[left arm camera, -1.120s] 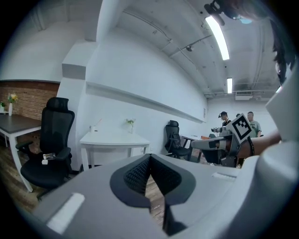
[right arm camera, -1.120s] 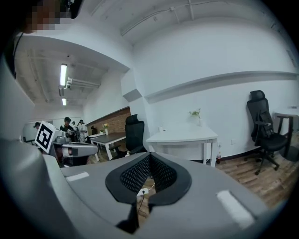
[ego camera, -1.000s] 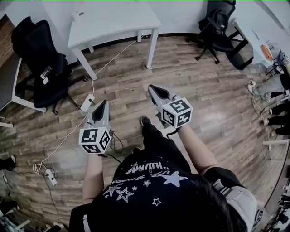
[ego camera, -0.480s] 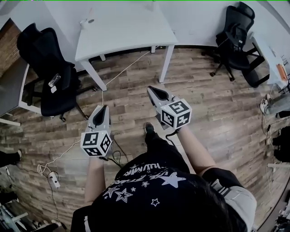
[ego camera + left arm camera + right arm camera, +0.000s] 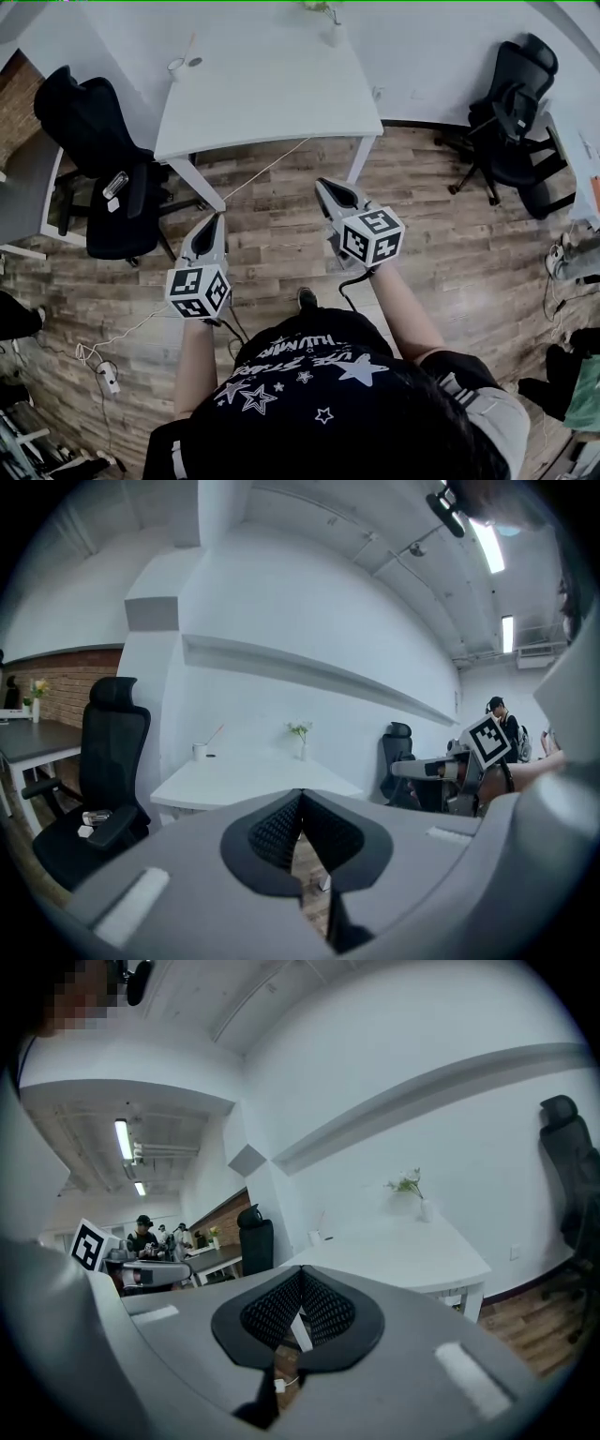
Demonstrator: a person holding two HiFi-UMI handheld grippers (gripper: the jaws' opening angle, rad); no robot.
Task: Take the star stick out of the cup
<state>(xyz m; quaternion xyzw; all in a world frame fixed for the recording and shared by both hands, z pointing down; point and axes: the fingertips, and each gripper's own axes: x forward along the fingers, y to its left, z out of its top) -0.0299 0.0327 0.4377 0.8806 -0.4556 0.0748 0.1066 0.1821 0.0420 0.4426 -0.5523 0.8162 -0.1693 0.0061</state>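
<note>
A white cup (image 5: 175, 67) stands near the far left corner of the white table (image 5: 272, 94), with a thin stick (image 5: 188, 45) leaning out of it; its star end is too small to make out. The cup (image 5: 199, 751) and stick (image 5: 216, 733) also show in the left gripper view, and the cup (image 5: 316, 1237) in the right gripper view. My left gripper (image 5: 214, 217) and right gripper (image 5: 324, 184) hang over the wooden floor short of the table's near edge. Both point at the table. Each is shut with nothing between its jaws.
A small vase of flowers (image 5: 333, 33) stands at the table's far edge. A black office chair (image 5: 103, 159) sits left of the table beside a grey desk (image 5: 23, 187), and another chair (image 5: 511, 122) is at the right. A cable and power strip (image 5: 103, 375) lie on the floor.
The table has come nearer and fills more of the head view, bringing the cup and vase into sight. Both grippers stay shut and level in front of the person.
</note>
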